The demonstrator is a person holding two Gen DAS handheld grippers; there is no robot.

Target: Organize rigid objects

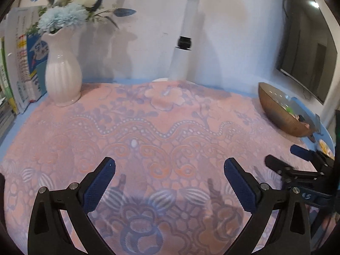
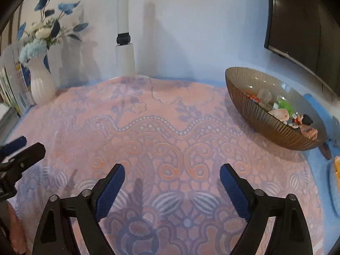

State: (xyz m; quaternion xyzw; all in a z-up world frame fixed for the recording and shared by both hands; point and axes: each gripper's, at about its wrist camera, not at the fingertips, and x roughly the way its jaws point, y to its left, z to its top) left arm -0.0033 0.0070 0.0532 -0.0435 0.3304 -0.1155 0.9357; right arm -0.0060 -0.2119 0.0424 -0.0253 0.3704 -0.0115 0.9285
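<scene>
A ribbed brown glass bowl (image 2: 263, 123) sits at the right of the pink patterned cloth (image 2: 161, 127). It holds several small rigid toys and figures (image 2: 282, 110). It also shows in the left wrist view (image 1: 276, 110). My left gripper (image 1: 170, 170) is open and empty over the cloth. My right gripper (image 2: 172, 174) is open and empty over the cloth, left of and nearer than the bowl. Each gripper shows at the edge of the other's view: the right one (image 1: 284, 159), the left one (image 2: 23, 146).
A white vase with blue and white flowers (image 1: 62, 72) stands at the back left beside upright books (image 1: 23, 63). A white lamp post (image 1: 183, 42) rises at the back middle. A dark screen (image 2: 301, 25) hangs on the right wall. Small items lie at the right edge (image 2: 335, 170).
</scene>
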